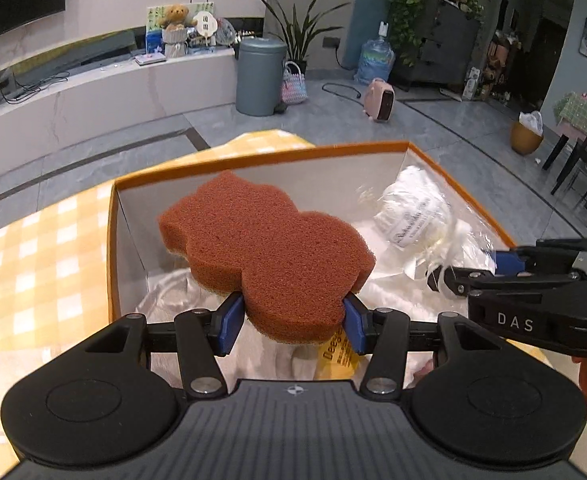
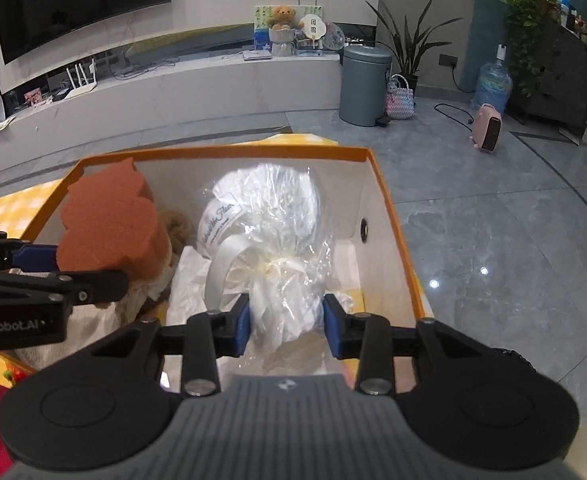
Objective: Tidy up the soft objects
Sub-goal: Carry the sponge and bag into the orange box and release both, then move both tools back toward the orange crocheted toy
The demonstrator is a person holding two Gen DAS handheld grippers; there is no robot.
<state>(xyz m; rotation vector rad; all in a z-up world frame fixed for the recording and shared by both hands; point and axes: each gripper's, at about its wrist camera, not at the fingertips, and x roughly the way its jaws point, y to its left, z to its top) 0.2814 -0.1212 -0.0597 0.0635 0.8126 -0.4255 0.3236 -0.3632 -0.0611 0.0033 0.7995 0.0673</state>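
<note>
Both jaws partway closed: left gripper (image 1: 292, 322) on sponge (image 1: 267, 244), right gripper (image 2: 288, 329) on wrapped bundle (image 2: 269, 240).

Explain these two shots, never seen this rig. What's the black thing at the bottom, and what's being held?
No robot arm here: a person carries a handheld two-finger tool in each hand, and each has a fisheye camera looking forward along its fingers. The black body at the bottom is the tool itself.

The left wrist view shows the left tool clamped on a brown sponge, held over an orange-rimmed box. The right wrist view shows the right tool closed on the tied end of a white bundle in clear plastic inside the same box. Each tool also appears at the edge of the other's view.

The box sits on a yellow checked cloth.
</note>
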